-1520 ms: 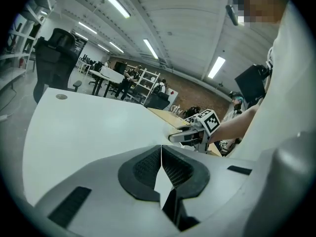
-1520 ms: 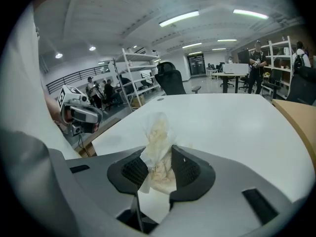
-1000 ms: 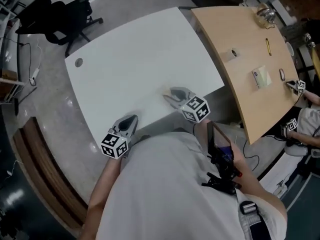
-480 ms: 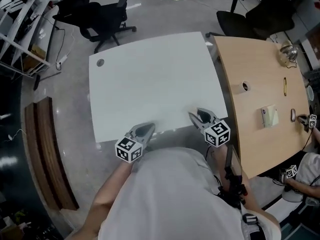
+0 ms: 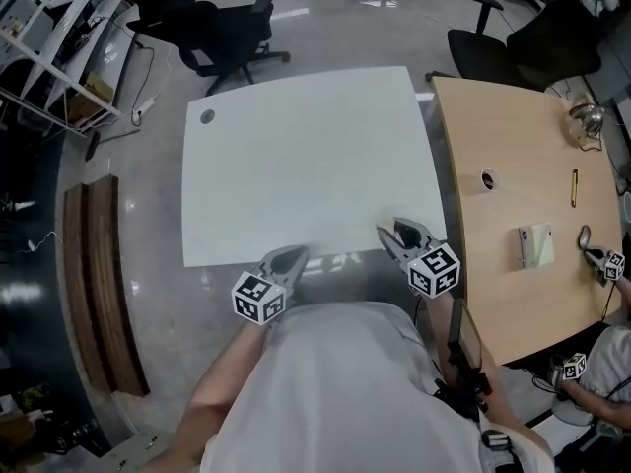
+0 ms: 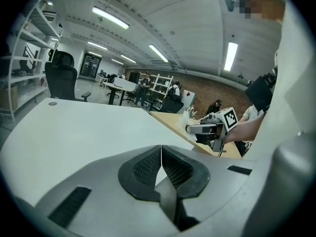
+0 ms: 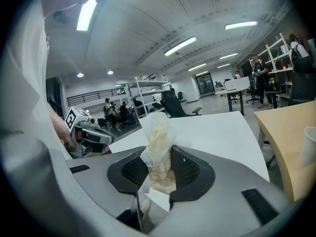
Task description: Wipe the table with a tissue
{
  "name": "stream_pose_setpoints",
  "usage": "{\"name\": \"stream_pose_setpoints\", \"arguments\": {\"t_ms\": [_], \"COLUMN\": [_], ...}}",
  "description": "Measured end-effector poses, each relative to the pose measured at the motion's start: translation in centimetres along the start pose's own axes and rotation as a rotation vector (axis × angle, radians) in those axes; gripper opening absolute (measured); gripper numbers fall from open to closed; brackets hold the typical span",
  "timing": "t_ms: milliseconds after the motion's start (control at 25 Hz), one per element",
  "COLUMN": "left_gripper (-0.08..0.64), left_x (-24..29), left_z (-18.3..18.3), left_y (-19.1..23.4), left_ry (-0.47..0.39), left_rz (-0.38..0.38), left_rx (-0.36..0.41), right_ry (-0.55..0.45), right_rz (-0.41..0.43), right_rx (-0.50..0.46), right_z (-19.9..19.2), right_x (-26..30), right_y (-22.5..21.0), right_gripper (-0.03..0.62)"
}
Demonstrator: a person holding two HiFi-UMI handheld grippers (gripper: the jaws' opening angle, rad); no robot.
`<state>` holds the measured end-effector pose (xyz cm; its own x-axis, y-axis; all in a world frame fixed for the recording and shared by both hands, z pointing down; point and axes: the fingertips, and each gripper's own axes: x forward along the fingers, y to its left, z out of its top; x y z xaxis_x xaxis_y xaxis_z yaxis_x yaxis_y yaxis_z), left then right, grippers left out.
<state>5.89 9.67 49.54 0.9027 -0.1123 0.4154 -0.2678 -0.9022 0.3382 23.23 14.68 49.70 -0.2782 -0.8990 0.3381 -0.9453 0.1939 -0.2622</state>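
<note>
Tissue (image 7: 159, 130), crumpled and off-white, clamped between the two dark pads of your right gripper (image 7: 158, 156). Its upper part stands out above the jaws, and a further wad fills the gap behind them.

Head view: that gripper sits at the near edge of the white table (image 5: 296, 156), close to the table's near right corner, with its jaws pointing onto the top. Whether the tissue touches the surface cannot be made out from any view.

Your left gripper (image 6: 161, 151) has its jaws closed together, tip to tip, with nothing between them. It lies at the same near edge, to the left of the right gripper and apart from it, with its marker cube (image 5: 258, 297) nearest your body. Each gripper view shows the other gripper off to the side, at the table's edge.

A round grey grommet (image 5: 207, 116) sits in the white top near its far left corner. A wooden table (image 5: 513, 136) stands just beside the white one on the right, carrying a tape roll (image 5: 489, 179), a pen (image 5: 574, 187) and a pale pad (image 5: 535, 245). A black office chair (image 5: 232, 23) stands on the floor beyond the white table.
</note>
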Motion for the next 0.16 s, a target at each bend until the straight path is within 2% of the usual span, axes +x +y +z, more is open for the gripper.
{"name": "stream_pose_setpoints", "arguments": {"t_ms": [160], "left_gripper": [0.008], "left_x": [0.71], "left_z": [-0.12], "left_y": [-1.21], "left_ry": [-0.002], "left_rz": [0.002], "left_rx": [0.004], "right_ry": [0.008], "right_rz": [0.009], "right_rx": [0.008], "right_z": [-0.91], "right_x": [-1.06], "right_y": [-0.37], "right_gripper": [0.123]}}
